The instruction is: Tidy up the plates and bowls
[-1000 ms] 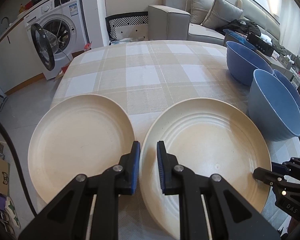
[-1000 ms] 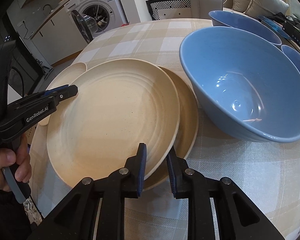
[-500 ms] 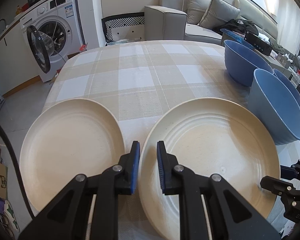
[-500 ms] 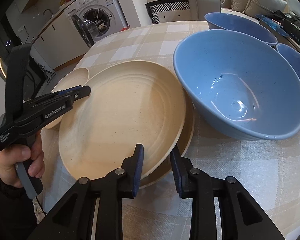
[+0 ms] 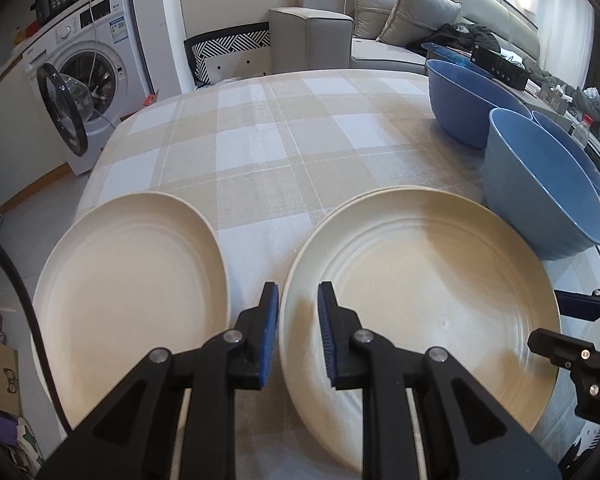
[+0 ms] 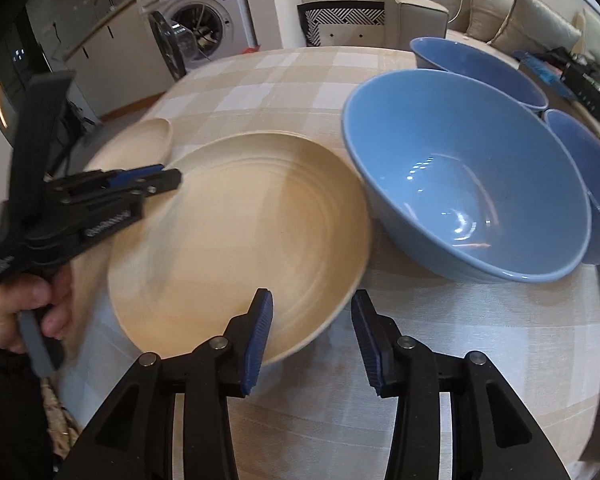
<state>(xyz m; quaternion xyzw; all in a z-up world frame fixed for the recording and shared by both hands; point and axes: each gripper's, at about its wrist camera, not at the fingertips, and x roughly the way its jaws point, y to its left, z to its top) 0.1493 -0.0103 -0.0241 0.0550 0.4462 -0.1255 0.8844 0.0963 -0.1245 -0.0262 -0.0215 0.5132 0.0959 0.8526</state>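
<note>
The ridged cream plate (image 5: 420, 280) lies in the lower right of the left wrist view, seated on a second plate whose rim (image 5: 384, 192) just shows along its far edge. A smooth cream plate (image 5: 128, 292) lies alone in the lower left of that frame, apart from the stack and overhanging the near edge of the desk (image 5: 284, 148). Three blue bowls stand separately at the right: the nearest bowl (image 6: 468, 184) sits just beside the stacked plates, the far bowl (image 6: 476, 68) behind it, and a third bowl (image 6: 592, 184) at the right edge, close against the nearest one.

As a judgement, the work is partway: two plates are stacked, the lone plate is not yet on the pile, and none of the bowls is nested.

The left hand-held gripper (image 5: 298, 328) straddles the near left rim of the top plate, one blue pad outside the rim and one over the plate's inside. Its jaws stand narrowly apart and have just been easing open, and I cannot tell whether the pads press the rim. The right hand-held gripper (image 6: 312, 340) has just been opening too; its jaws stand clearly apart, with the plate's near rim between them but clear of the right pad, so it holds nothing.
</note>
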